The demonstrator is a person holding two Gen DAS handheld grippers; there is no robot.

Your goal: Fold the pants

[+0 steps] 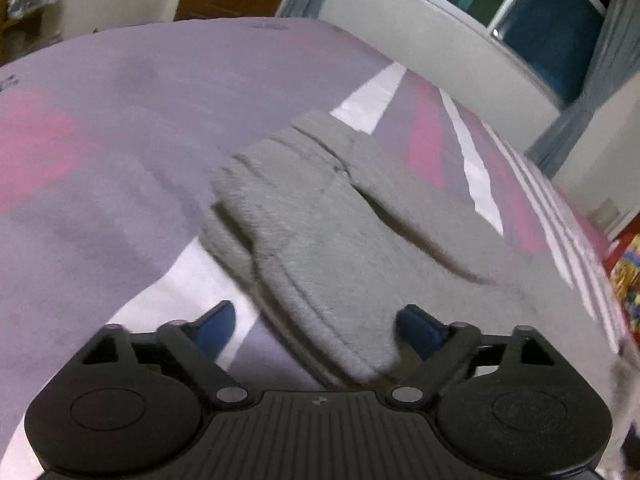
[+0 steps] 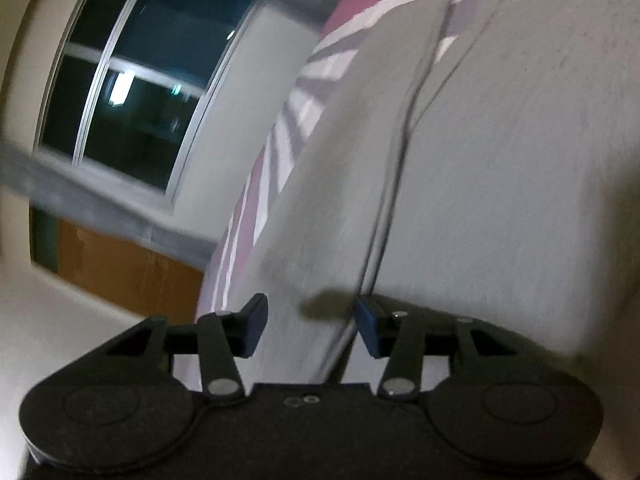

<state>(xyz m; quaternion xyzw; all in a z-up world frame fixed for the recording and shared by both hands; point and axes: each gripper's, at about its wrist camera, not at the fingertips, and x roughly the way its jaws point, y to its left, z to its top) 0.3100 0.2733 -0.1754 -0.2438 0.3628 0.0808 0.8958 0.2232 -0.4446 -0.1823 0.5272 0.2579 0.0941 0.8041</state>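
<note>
Grey sweatpants (image 1: 332, 220) lie on a purple and pink bedsheet (image 1: 120, 140), the ribbed waistband end nearest the camera. My left gripper (image 1: 316, 324) is open, its blue fingertips (image 1: 218, 326) on either side of the waistband edge, not closed on it. In the right wrist view the grey pants (image 2: 500, 152) fill the right side, with a leg panel (image 2: 340, 160) running up the middle. My right gripper (image 2: 310, 322) is open, with the fabric edge lying between its blue pads (image 2: 256, 320). Both views are blurred by motion.
The bed (image 1: 80, 240) has white stripes (image 1: 480, 176) on its sheet. A window (image 1: 532, 12) with grey curtains is in the wall behind the bed. A colourful item (image 1: 626, 272) lies at the far right bed edge. A wooden door (image 2: 120, 268) shows in the right view.
</note>
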